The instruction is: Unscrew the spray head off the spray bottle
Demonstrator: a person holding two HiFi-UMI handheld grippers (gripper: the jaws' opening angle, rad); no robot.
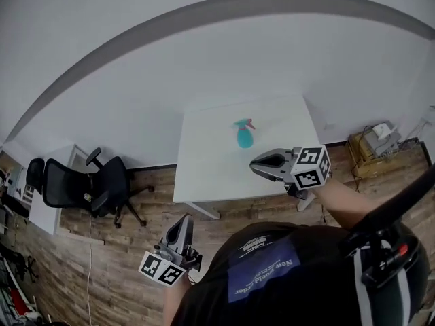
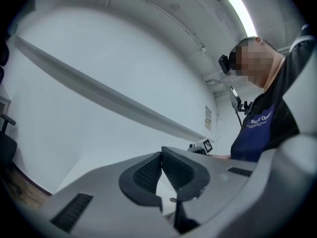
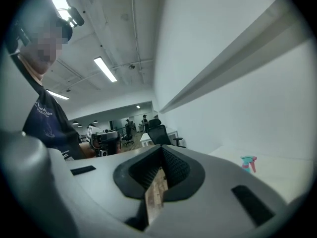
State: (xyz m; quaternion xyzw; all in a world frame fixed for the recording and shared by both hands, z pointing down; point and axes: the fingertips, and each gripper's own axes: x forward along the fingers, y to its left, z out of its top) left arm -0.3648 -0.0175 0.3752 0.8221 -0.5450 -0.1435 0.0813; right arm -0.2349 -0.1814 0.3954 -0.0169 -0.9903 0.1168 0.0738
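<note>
Both my sets of fingers are closed with nothing between them: my left gripper (image 1: 183,224) is low at the near left over the wood floor (image 1: 102,263), and my right gripper (image 1: 255,163) is over the near right part of the white worktop (image 1: 204,172). The teal spray bottle (image 1: 244,136) sits near the middle of the worktop, spray head (image 1: 243,123) on, apart from both grippers. A black office chair (image 1: 95,185) is at the left by the wall.
</note>
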